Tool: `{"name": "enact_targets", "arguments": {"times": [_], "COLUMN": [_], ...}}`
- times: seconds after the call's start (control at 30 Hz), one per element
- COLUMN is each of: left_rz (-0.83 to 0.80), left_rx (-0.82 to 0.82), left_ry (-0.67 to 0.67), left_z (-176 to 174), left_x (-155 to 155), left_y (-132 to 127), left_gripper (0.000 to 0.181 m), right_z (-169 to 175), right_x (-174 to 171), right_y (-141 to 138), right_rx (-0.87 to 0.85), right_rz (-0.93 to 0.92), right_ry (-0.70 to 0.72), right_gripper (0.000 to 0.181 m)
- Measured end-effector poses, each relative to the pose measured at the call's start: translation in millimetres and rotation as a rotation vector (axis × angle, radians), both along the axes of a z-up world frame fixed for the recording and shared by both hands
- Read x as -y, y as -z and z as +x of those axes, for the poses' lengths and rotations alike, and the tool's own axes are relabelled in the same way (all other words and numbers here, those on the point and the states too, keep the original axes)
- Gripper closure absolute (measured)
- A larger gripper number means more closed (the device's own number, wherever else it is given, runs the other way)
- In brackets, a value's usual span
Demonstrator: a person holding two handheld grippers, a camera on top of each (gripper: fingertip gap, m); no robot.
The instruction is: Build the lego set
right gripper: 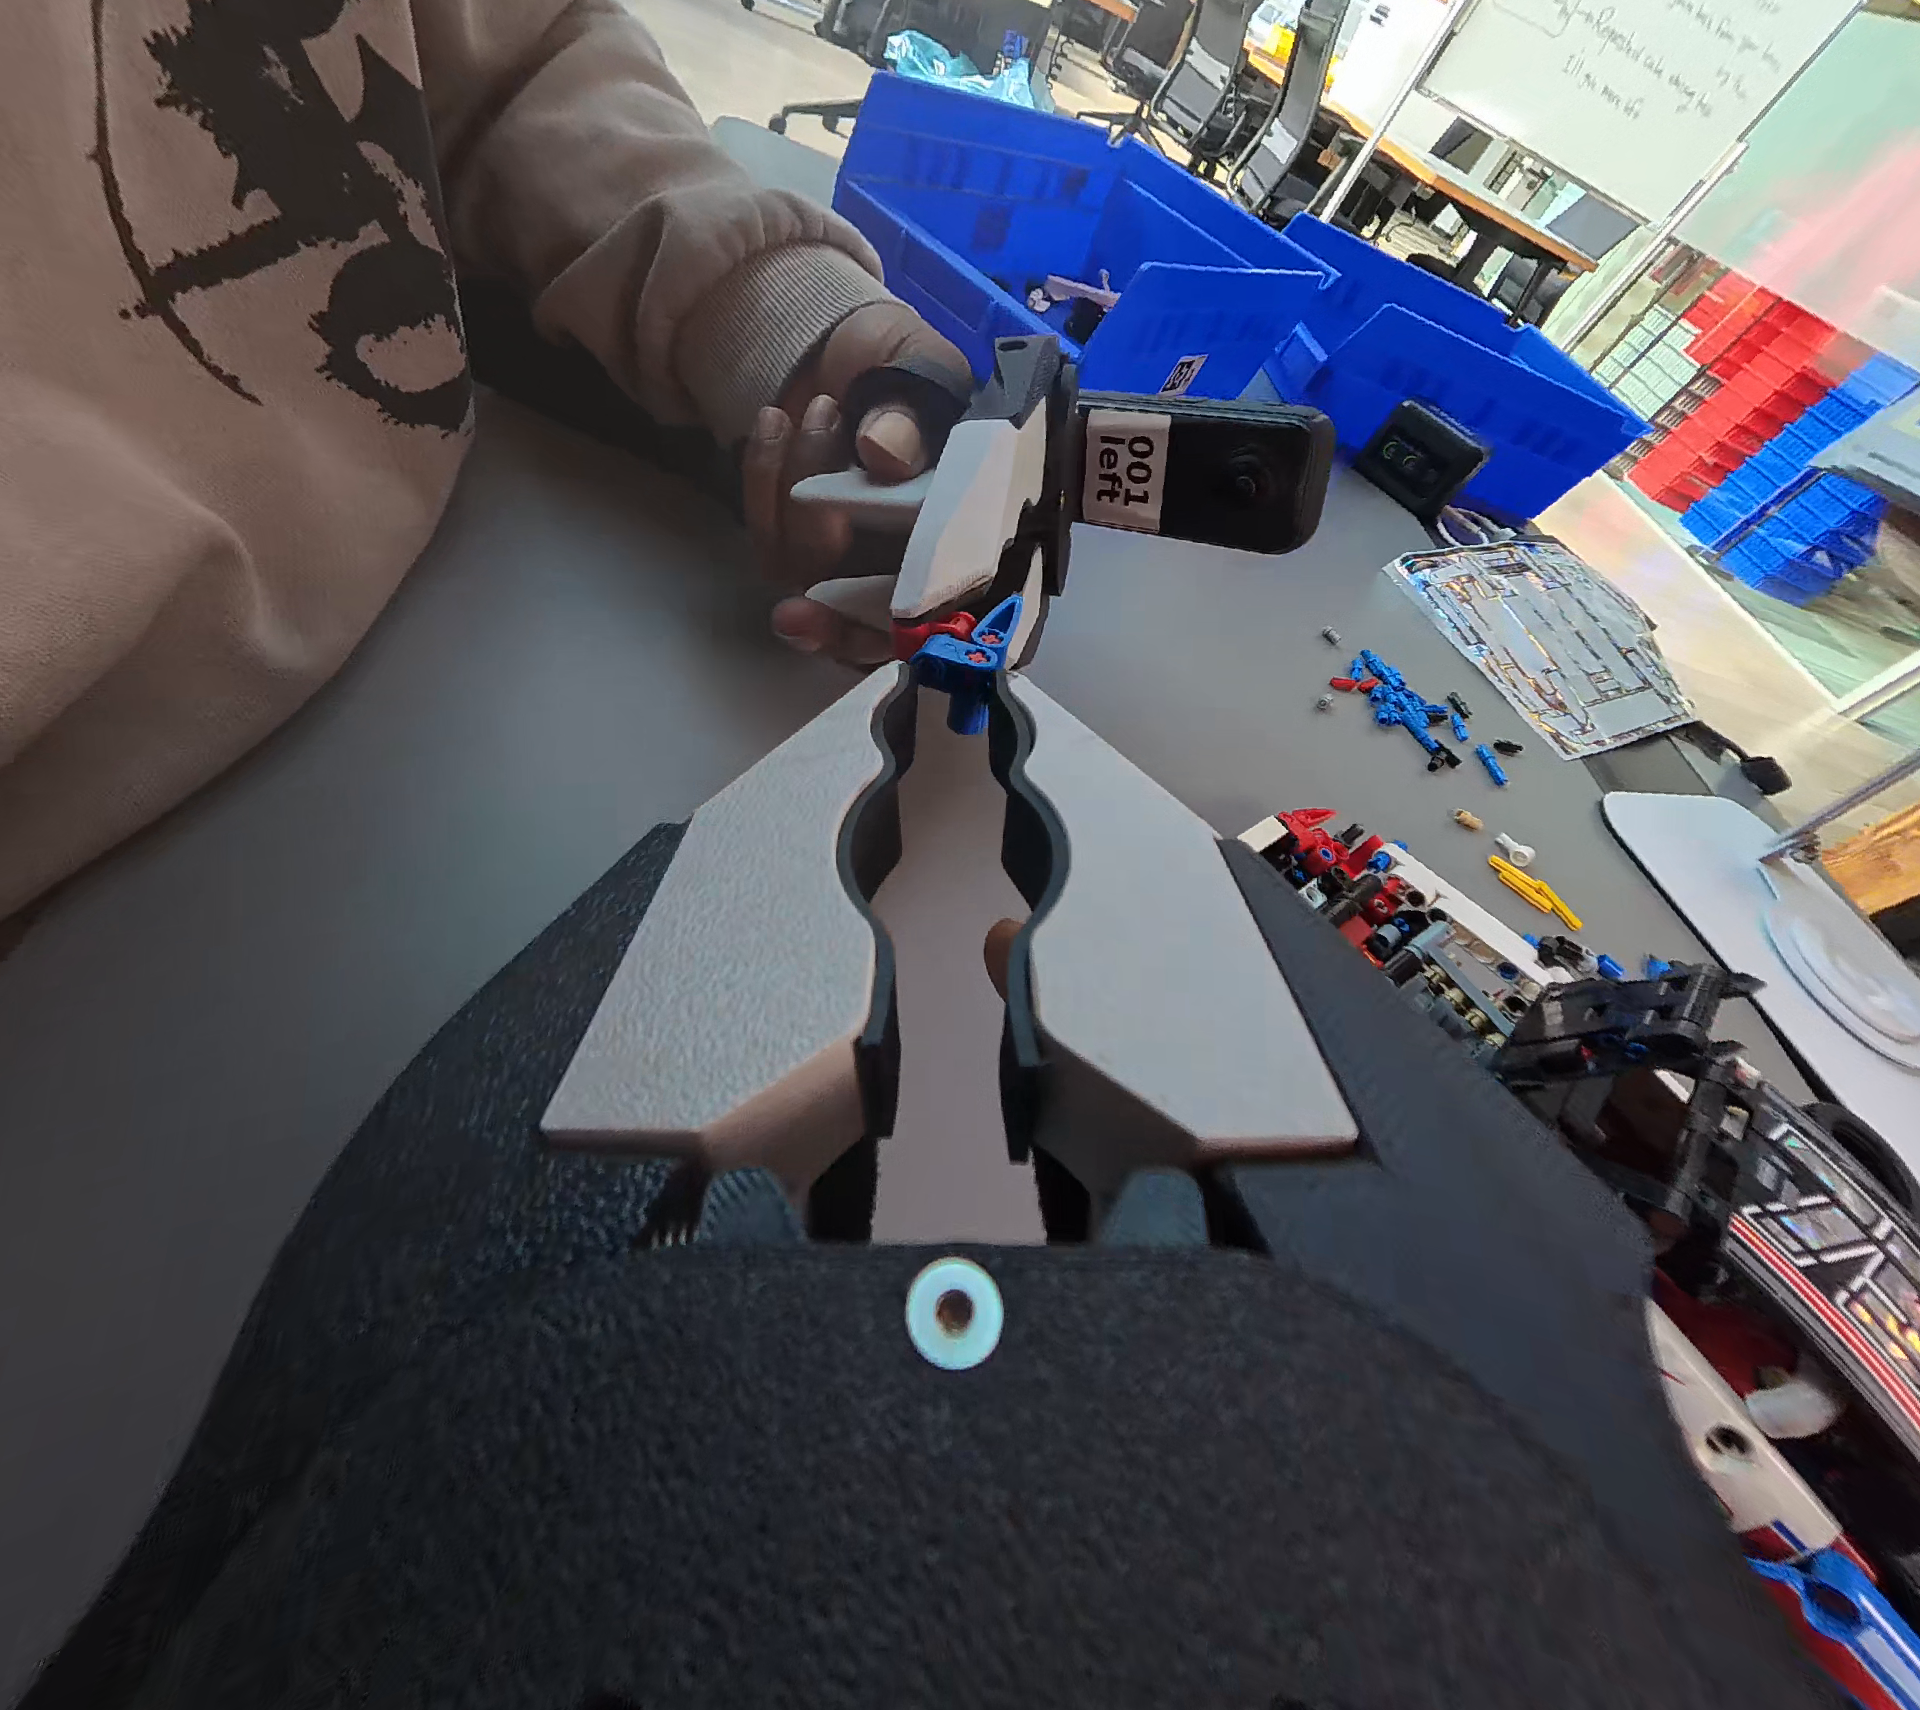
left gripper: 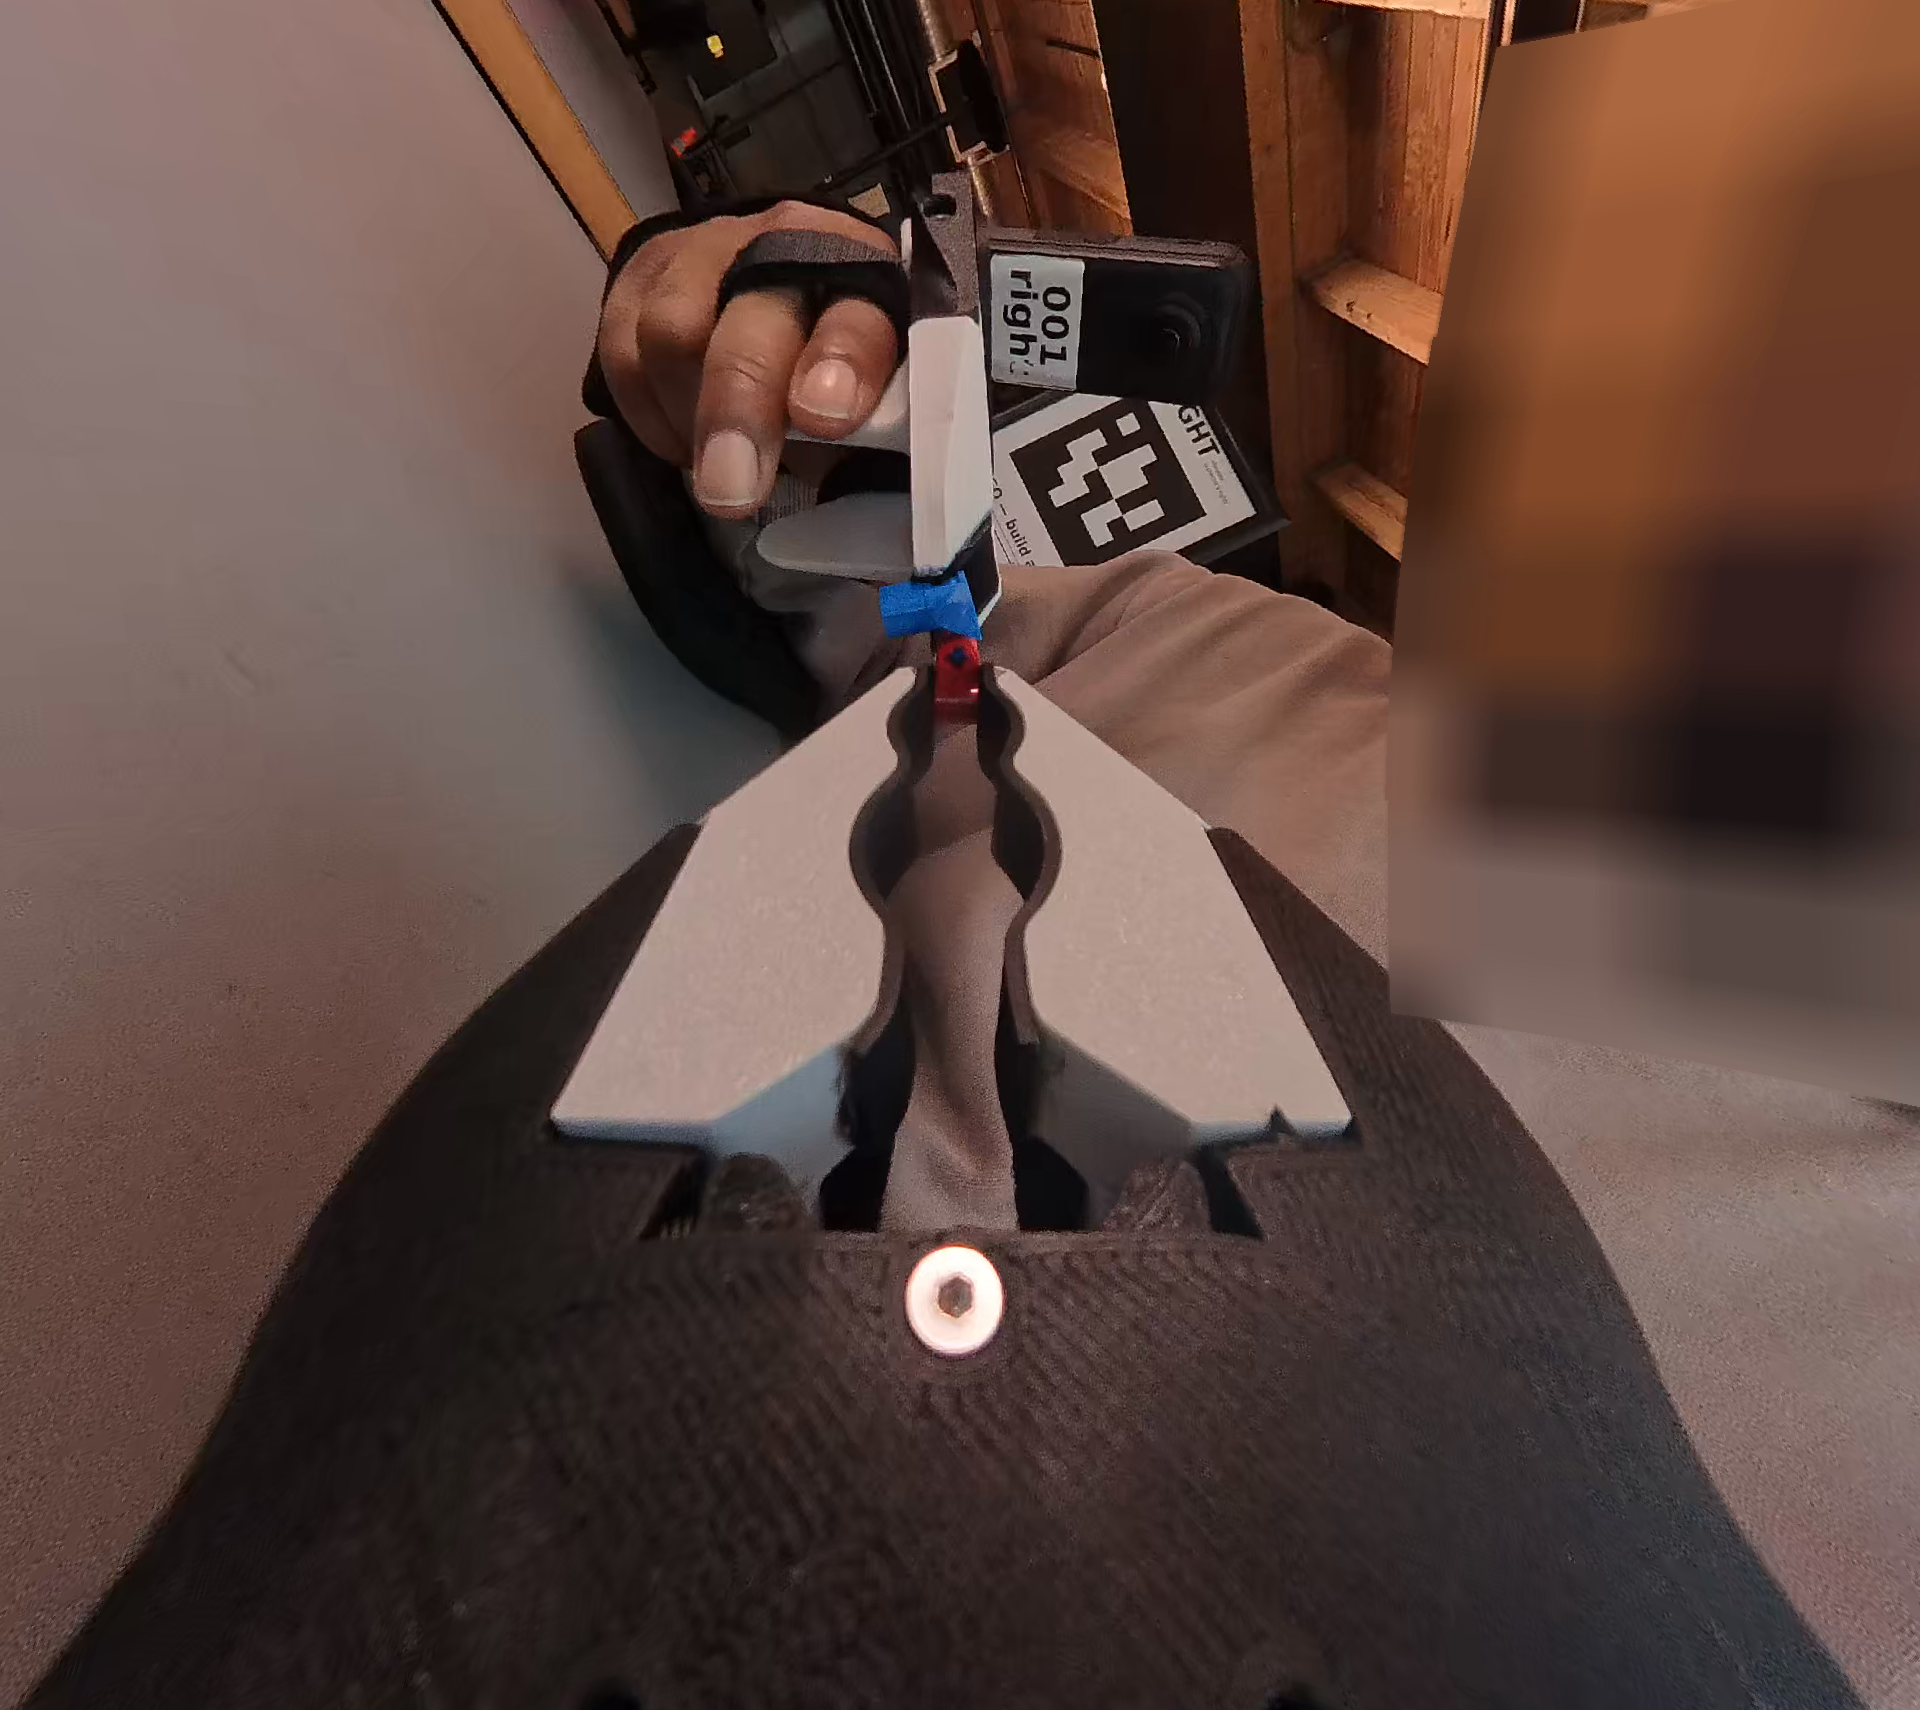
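The left gripper [left gripper: 951,673] is seen pinched on a small red piece [left gripper: 956,678] at its fingertips. Straight ahead of it the right gripper [right gripper: 951,678] is clamped on a small blue connector assembly [right gripper: 961,668], tip to tip, both raised above the grey table [right gripper: 520,725]. The red piece appears pressed against the blue assembly; whether it is seated cannot be told. Judged step: mating the red piece into the blue assembly. For a clean join the two axes should be kept aligned, pushed straight, and neither grip relaxed until the seat is felt; a slight twist could pop a part out.

To the right of the right gripper, loose blue and black pins [right gripper: 1413,704] and an instruction sheet [right gripper: 1538,652] are found on the table, with yellow parts [right gripper: 1538,891] nearer. Close on its right lies the partly built car model [right gripper: 1704,1172]. Blue bins [right gripper: 1143,237] are set beyond. Nothing is seen between the grippers; only the person's sleeve [right gripper: 665,206] is near on the left.
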State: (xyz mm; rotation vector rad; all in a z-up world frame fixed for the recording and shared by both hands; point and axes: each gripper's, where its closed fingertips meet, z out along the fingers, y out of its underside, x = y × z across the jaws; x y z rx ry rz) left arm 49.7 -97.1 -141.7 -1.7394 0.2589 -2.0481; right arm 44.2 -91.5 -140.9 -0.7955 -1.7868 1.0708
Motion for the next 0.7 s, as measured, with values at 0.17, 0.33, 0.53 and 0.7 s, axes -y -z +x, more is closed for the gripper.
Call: {"name": "enact_targets", "arguments": {"times": [0.17, 0.33, 0.53, 0.7], "left_rz": [-0.010, -0.042, -0.042, -0.033], "left_rx": [-0.034, -0.085, -0.056, 0.050], "left_ry": [0.047, 0.051, -0.078, -0.211], "left_z": [5, 7, -3, -15], "left_x": [6, 5, -14, -30], "left_y": [9, 22, 13, -3], "left_gripper": [0.176, 0.176, 0.176, 0.176], "right_z": [3, 3, -6, -17], "right_x": [5, 3, -16, -26], "right_y": [10, 24, 13, 5], "right_rx": [0.036, 0.084, 0.030, -0.008], "right_rz": [0.091, 0.179, 0.030, 0.022], "right_ry": [-0.022, -0.005, 0.085, 0.198], "right_gripper": [0.171, 0.171, 0.168, 0.149]}}
